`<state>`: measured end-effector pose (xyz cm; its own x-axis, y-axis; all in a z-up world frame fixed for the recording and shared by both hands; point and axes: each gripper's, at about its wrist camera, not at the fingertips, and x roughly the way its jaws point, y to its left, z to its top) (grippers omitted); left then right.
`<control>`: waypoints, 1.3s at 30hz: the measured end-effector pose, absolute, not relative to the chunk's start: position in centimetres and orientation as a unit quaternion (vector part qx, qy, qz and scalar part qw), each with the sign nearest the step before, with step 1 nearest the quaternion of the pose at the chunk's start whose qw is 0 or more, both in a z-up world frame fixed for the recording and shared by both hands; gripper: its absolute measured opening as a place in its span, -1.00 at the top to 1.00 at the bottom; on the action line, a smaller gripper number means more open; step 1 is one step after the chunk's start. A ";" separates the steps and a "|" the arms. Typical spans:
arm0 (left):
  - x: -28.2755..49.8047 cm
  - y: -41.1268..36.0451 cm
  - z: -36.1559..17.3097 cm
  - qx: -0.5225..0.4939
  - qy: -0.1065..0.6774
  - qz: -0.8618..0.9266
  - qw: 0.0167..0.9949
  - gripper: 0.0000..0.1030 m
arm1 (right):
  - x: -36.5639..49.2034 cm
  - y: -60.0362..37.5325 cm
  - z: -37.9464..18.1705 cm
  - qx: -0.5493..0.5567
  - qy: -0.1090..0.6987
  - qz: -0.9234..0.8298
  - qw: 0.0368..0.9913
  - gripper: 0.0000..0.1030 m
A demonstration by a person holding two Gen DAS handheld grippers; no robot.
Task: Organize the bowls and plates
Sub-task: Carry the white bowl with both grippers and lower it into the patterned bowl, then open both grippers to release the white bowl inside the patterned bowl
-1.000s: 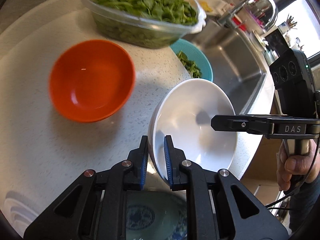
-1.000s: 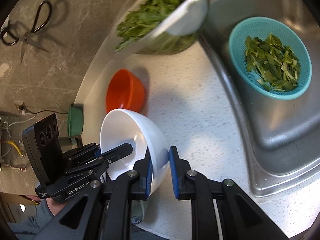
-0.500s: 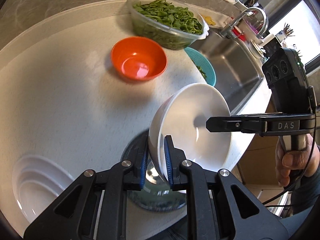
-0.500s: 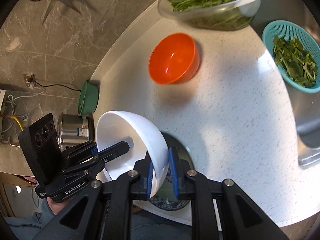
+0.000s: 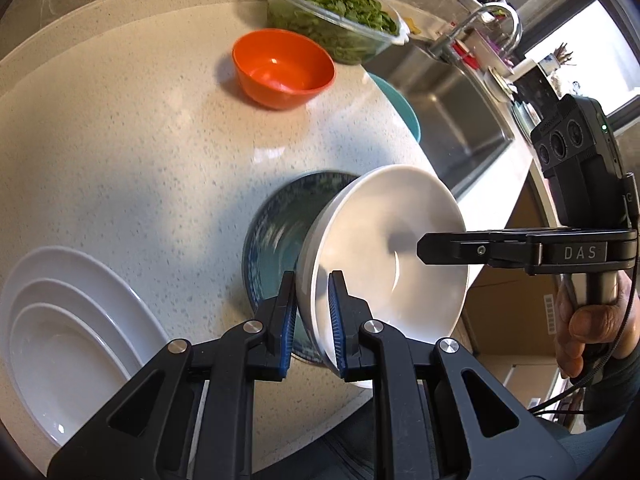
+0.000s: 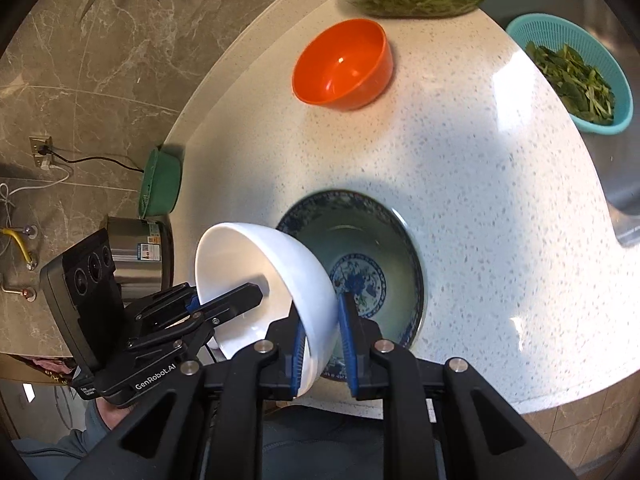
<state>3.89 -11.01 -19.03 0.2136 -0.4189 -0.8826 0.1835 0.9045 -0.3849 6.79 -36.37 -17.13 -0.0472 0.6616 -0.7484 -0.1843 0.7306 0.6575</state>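
We hold the white bowl [image 5: 384, 248] between our two tools, tilted on its side in the air above the blue patterned dish [image 6: 360, 256], which sits on the speckled bench [image 5: 140, 140] close to its near edge. Our left tool [image 5: 313, 312] is closed on the bowl's rim, one blue pad inside and one outside the wall, and our right tool [image 6: 322, 340] pinches the opposite rim the same way. From the left wrist view, a stack of white plates [image 5: 68, 320] lies at the bench's near left corner. The orange bowl [image 6: 344, 64] stands further back, well apart from the dish, with a clear tub of leafy greens [image 5: 336, 20] just behind it toward the far edge. A teal colander [image 6: 580, 76] holding cut greens sits at the bench's right edge by the steel sink [image 5: 452, 104].
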 end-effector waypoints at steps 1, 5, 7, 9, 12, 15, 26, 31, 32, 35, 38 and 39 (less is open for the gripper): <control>3.7 -11.1 -19.3 -0.096 0.597 -0.196 0.772 0.72 | 6.6 -36.3 -17.2 0.183 0.651 0.315 0.666 0.63; 3.4 -11.7 -20.4 -0.081 0.600 -0.190 0.773 0.72 | 6.3 -36.3 -18.0 0.185 0.656 0.309 0.663 0.63; 3.6 -12.0 -20.8 -0.075 0.602 -0.184 0.773 0.72 | 6.5 -36.3 -18.5 0.187 0.658 0.308 0.661 0.63; 4.1 -12.2 -21.3 -0.070 0.605 -0.176 0.774 0.72 | 6.8 -36.3 -19.0 0.184 0.661 0.310 0.659 0.63; 4.5 -12.7 -22.0 -0.070 0.612 -0.162 0.771 0.72 | 7.2 -36.2 -19.9 0.180 0.669 0.311 0.651 0.63; 4.8 -13.0 -22.4 -0.065 0.617 -0.148 0.770 0.72 | 7.7 -35.9 -20.4 0.170 0.674 0.317 0.646 0.63; 6.0 -13.8 -24.0 -0.068 0.627 -0.122 0.766 0.69 | 8.4 -34.8 -20.7 0.122 0.672 0.321 0.656 0.65; 6.0 -14.1 -24.0 -0.078 0.621 -0.130 0.769 0.44 | 8.1 -34.0 -20.4 0.090 0.667 0.313 0.671 0.69; 6.1 -14.1 -23.9 -0.079 0.618 -0.132 0.771 0.32 | 8.1 -34.0 -20.4 0.082 0.666 0.309 0.674 0.70; 6.0 -14.5 -23.1 -0.087 0.605 -0.142 0.779 -0.24 | 8.1 -33.8 -20.3 0.075 0.665 0.303 0.678 0.70; 6.0 -14.5 -22.5 -0.097 0.595 -0.145 0.785 -0.38 | 8.0 -33.7 -20.3 0.061 0.663 0.299 0.684 0.76; 6.0 -14.5 -22.4 -0.100 0.592 -0.145 0.786 -0.38 | 8.1 -33.9 -20.3 0.061 0.663 0.298 0.684 0.78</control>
<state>6.00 -14.53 -22.36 0.2559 -0.3467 -0.9024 0.1098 0.9379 -0.3291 8.10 -33.89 -20.33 -0.0575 0.4891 -0.8703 -0.3264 0.8146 0.4794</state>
